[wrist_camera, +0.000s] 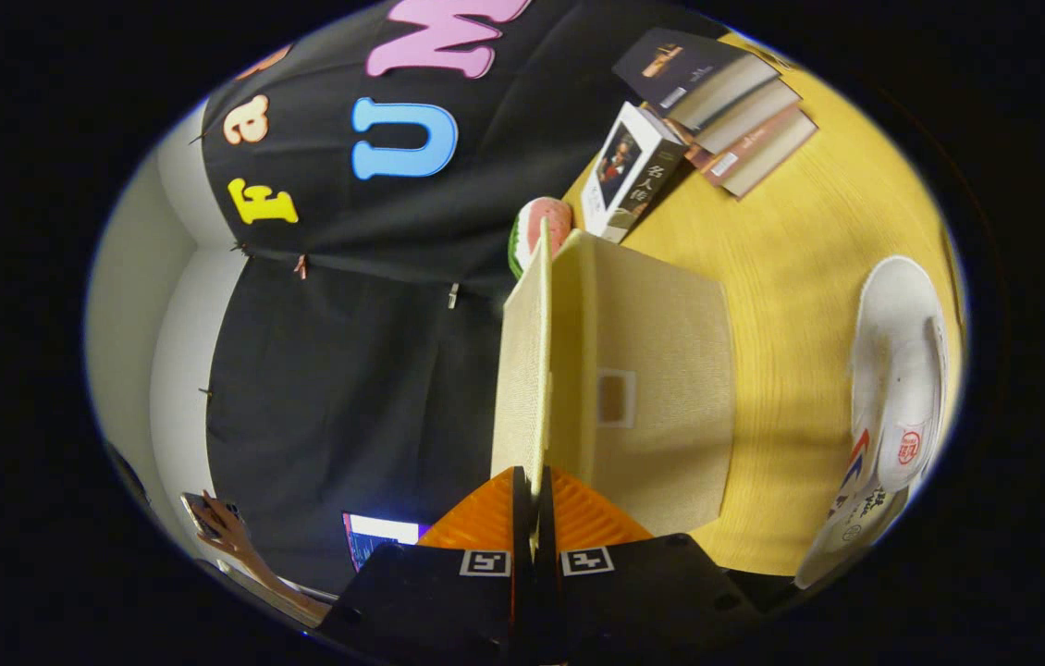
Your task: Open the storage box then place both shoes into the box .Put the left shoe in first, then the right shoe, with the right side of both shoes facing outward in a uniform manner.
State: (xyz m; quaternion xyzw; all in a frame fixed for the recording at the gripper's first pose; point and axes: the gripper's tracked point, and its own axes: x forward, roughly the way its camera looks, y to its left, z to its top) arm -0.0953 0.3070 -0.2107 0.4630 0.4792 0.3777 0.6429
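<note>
Gripper view, rolled onto its side, and the gripper (534, 499) has its two fingers pinched tight on the thin edge of the storage box lid (522, 361), which stands swung up off the beige storage box (661, 398); so this looks like the opening step, with no shoe in the box yet as far as I can see. The danger here, as I judge it: that lid edge is a narrow, stiff panel held only at its rim, so any twist of the wrist could let it slip out and drop shut, or the pull could drag the light box across the yellow table (791, 268) instead of hinging it. Well apart from the box, the white shoes (892, 388) lie on the table, one partly overlapping the other, and which is left and which is right I cannot tell from here. Beyond the box sit a watermelon-slice toy (536, 231) just behind the lid, an upright book (629, 171) beside it, and a stack of books (721, 102) farther back. Nothing stands between box and shoes. A person's hand holding a phone (213, 518) shows off beside the booth cloth.
</note>
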